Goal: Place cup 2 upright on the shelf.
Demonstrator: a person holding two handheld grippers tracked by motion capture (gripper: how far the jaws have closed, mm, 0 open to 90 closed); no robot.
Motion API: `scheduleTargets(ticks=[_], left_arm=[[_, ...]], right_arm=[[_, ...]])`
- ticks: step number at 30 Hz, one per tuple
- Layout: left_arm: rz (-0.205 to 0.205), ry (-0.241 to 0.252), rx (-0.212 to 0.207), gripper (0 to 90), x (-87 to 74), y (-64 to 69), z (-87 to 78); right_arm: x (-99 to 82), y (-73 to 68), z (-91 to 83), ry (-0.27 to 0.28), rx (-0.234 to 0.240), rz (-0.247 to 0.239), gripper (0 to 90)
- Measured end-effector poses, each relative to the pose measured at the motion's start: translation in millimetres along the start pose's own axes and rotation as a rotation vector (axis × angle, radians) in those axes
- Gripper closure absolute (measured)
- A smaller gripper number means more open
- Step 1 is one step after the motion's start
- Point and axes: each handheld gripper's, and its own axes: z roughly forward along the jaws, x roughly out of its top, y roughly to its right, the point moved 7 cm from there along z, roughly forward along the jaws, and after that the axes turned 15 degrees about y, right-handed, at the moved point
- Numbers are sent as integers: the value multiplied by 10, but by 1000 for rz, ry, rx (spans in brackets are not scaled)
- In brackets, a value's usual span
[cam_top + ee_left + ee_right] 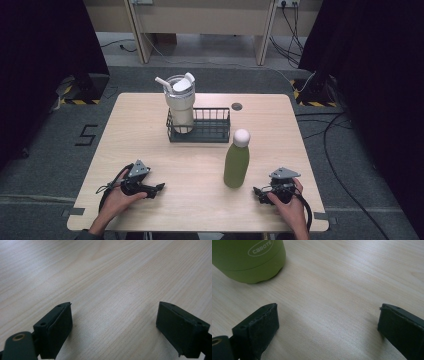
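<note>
Presently I log: green bottle [236, 161] upright near the table's [150, 150] front, just left of my right gripper [259, 192], placed for reach; both grippers, left gripper [156, 190] included, parted and empty.

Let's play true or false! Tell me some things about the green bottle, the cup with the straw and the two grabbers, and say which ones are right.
1. The green bottle stands upright on the table. True.
2. The tumbler with a straw stands in the wire basket. True.
3. The right gripper is clamped on the green bottle. False: its jaws are wide open with bare table between them, the bottle apart.
4. The left gripper is open. True.
5. The green bottle has a black cap. False: the cap is white.
</note>
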Motion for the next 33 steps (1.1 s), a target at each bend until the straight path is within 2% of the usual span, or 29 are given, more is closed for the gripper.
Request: scheduleTargets(ticks=[6,11,13,20,25,33], left_arm=[[1,-1,1,127,0,-2,0],[0,-2,3,124,-2,-3,-3],[0,-2,3,124,-1,-3,-2],[0,-3,4,120,-2,-6,-2],[0,-3,4,120,-2,-6,-2],[0,-4,7,116,-3,-8,-2]], right_arm=[[0,-17,-7,-2,-1,6,49],[16,-47,-30,27,30,-28,157],[26,-49,-38,42,23,-54,154],[159,-116,-133,133,32,-76,152],[356,-232,-260,232,77,-104,152],[488,-369,-293,312,112,-123,153]])
